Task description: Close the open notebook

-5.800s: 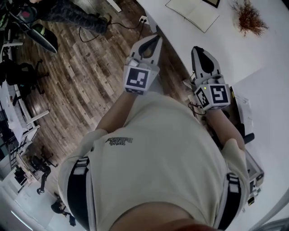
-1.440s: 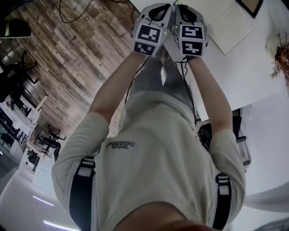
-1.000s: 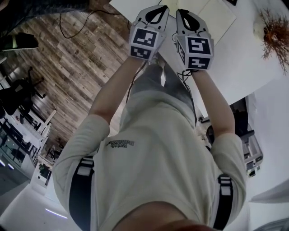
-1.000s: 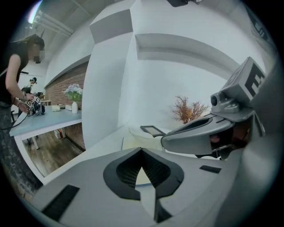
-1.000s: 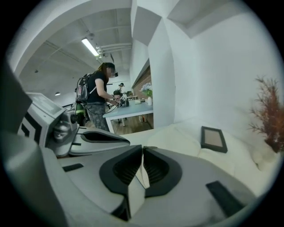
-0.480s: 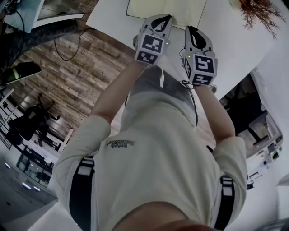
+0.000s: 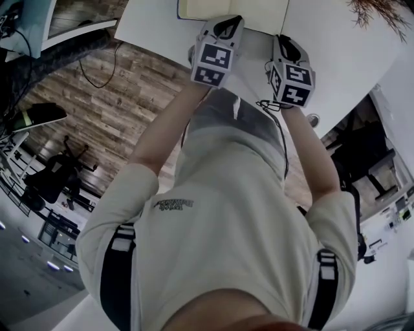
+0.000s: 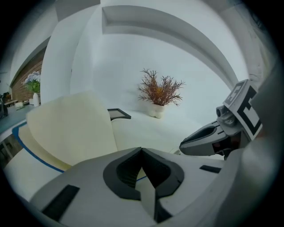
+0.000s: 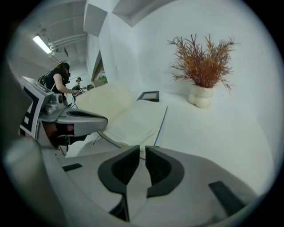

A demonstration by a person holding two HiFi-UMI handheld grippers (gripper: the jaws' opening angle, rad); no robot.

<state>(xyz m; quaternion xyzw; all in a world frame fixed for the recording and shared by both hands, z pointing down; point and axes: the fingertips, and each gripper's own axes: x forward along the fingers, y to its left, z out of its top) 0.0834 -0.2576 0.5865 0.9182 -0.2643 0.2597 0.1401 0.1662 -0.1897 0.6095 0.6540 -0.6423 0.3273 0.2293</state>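
Note:
The open notebook [image 7: 253, 7] lies on the white table [image 7: 339, 61] at the top of the head view, cream pages up, with a blue cover edge. In the left gripper view its left page [image 8: 73, 124] bulges upward. My left gripper [image 7: 234, 21] hovers at the notebook's near edge, jaws shut and empty [image 8: 142, 151]. My right gripper [image 7: 279, 39] hangs just right of it, over the table by the near right corner; its jaws [image 9: 142, 150] are opening to a narrow slit with nothing between them. Each gripper view shows the other gripper [image 8: 213, 139] [image 9: 73, 120] beside it.
A dried reddish plant in a white vase [image 9: 202, 71] stands at the table's far right. A small black frame [image 8: 119, 114] lies behind the notebook. A person [image 9: 60, 80] stands in the background. Wooden floor [image 7: 103, 97] lies left of the table's edge.
The table and notebook have come closer. Both grippers moved forward and down to the notebook's near edge, and they now stand a little farther apart.

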